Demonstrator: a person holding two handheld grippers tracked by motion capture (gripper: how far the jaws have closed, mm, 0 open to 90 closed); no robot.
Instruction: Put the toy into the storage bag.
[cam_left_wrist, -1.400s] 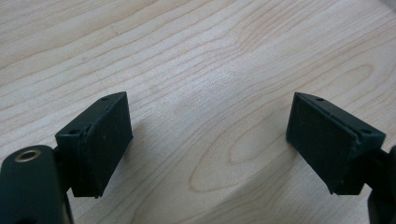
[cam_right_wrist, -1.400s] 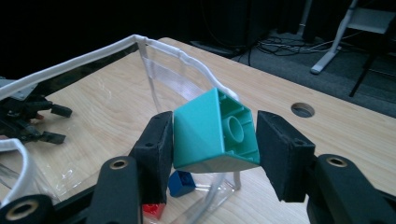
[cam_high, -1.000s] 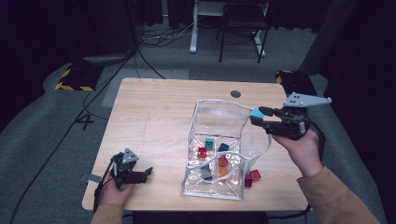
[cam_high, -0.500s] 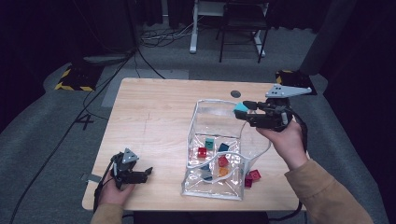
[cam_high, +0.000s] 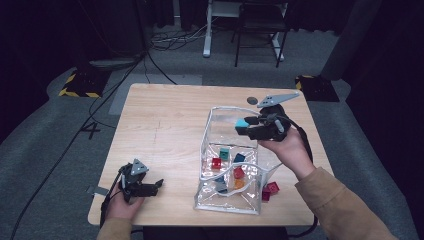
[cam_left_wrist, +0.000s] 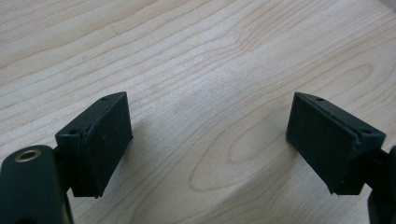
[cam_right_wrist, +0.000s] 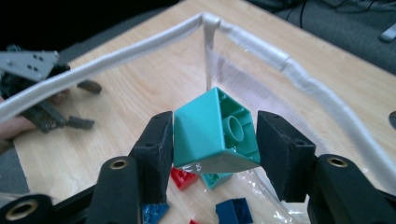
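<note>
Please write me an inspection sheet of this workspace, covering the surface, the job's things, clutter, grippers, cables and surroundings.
Surface: light wooden table, bare on its left half.
Job's things: teal toy brick clamped in the right gripper above the clear plastic bag; red, teal, blue and orange bricks lie inside the bag.
Clutter: two red bricks on the table beside the bag; small dark disc near the far edge.
Grippers: right shut on the brick; left gripper open, nothing between its jaws, low over the table.
Cables: black cables on the floor.
Surroundings: grey carpet, chair, hazard-striped block.

Glossy plastic teal brick (cam_right_wrist: 215, 133), clear plastic bag (cam_high: 220, 200), matt wooden table (cam_high: 165, 125)
</note>
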